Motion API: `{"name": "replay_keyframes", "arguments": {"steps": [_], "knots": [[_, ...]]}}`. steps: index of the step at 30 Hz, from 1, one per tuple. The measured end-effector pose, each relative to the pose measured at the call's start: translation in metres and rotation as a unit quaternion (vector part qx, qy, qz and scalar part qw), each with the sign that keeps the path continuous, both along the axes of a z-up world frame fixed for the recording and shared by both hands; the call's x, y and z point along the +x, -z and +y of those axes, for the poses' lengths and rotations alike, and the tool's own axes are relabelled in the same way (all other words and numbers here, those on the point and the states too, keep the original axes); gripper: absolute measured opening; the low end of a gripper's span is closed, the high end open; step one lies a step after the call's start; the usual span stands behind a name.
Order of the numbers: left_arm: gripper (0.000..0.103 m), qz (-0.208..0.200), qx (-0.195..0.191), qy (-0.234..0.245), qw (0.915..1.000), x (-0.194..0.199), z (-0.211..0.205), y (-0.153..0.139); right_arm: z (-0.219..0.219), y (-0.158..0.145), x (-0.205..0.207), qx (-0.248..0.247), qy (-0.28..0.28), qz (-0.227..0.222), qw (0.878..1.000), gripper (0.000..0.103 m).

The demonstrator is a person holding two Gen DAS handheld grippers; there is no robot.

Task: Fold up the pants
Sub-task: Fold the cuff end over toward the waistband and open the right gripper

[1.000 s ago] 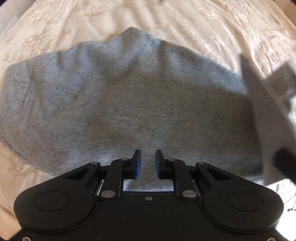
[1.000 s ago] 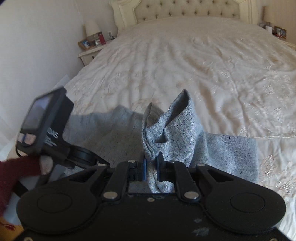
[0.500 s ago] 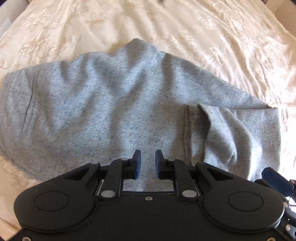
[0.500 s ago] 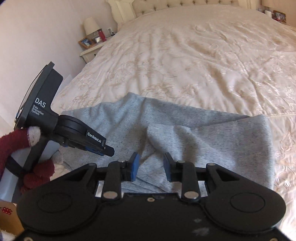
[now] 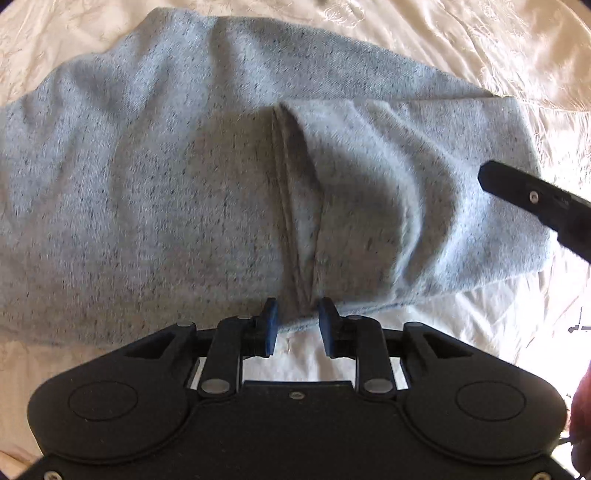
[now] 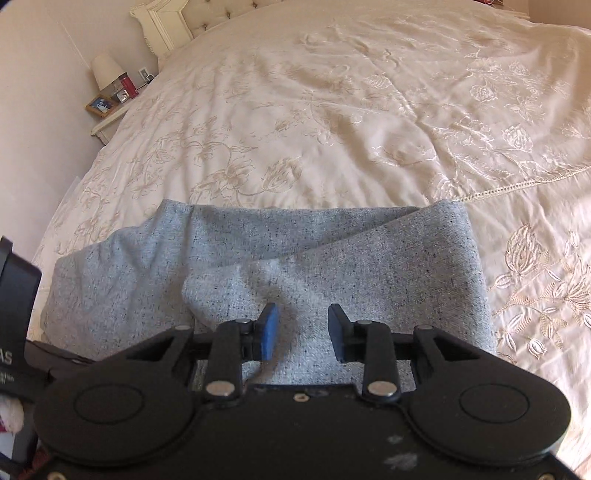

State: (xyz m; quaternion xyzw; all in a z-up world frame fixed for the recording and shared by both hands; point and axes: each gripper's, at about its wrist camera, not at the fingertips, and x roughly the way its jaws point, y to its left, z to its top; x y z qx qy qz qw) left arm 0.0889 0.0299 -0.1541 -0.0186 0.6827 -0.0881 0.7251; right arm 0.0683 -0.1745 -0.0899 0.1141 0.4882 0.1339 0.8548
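The grey speckled pants (image 5: 184, 177) lie on the cream bedspread (image 5: 480, 44), with the right part folded over onto the rest; the fold's edge (image 5: 291, 206) runs down the middle. They also show in the right wrist view (image 6: 332, 266). My left gripper (image 5: 297, 317) is open and empty, its jaws either side of the fold edge at the near hem. My right gripper (image 6: 301, 326) is open and empty just above the folded layer. Its black body (image 5: 532, 199) shows at the right of the left wrist view.
The embroidered bedspread (image 6: 351, 110) stretches far beyond the pants to a tufted headboard (image 6: 207, 18). A bedside table (image 6: 107, 118) with a lamp and photo frames stands at the far left by the wall. The left gripper's body (image 6: 14, 317) shows at the left edge.
My right gripper carried the lifted pant end over, opened and let it drop onto the rest. My left gripper moved closer to the near hem and its jaws spread wider.
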Motion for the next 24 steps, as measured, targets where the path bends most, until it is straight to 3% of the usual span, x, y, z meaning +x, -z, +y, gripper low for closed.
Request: {"name": "replay_keyframes", "arguments": {"steps": [5,8,11,14,19,24], "knots": [[0.034,0.003,0.012,-0.025,0.9996,-0.011,0.024,-0.003,0.025,0.025,0.017,0.0,-0.019,0.047,0.999,0.033],[0.034,-0.006,0.019,-0.039,0.999,-0.016,0.037,-0.009,0.048,0.044,0.017,0.014,-0.085,0.099,0.991,0.033],[0.034,-0.018,0.026,-0.051,0.9982,-0.017,0.047,-0.017,0.062,0.036,0.002,0.034,-0.137,0.083,0.987,0.033],[0.034,-0.045,0.026,-0.048,0.9975,-0.012,0.047,-0.035,0.05,0.023,-0.004,0.052,-0.103,0.064,0.991,0.032],[0.034,-0.092,0.011,-0.019,0.9955,0.011,0.012,-0.058,-0.005,0.005,0.005,0.03,-0.002,0.025,0.999,0.033],[0.034,-0.095,0.006,0.002,0.9955,0.036,-0.03,-0.046,-0.061,0.016,0.038,0.019,0.045,0.037,0.998,0.033]]}}
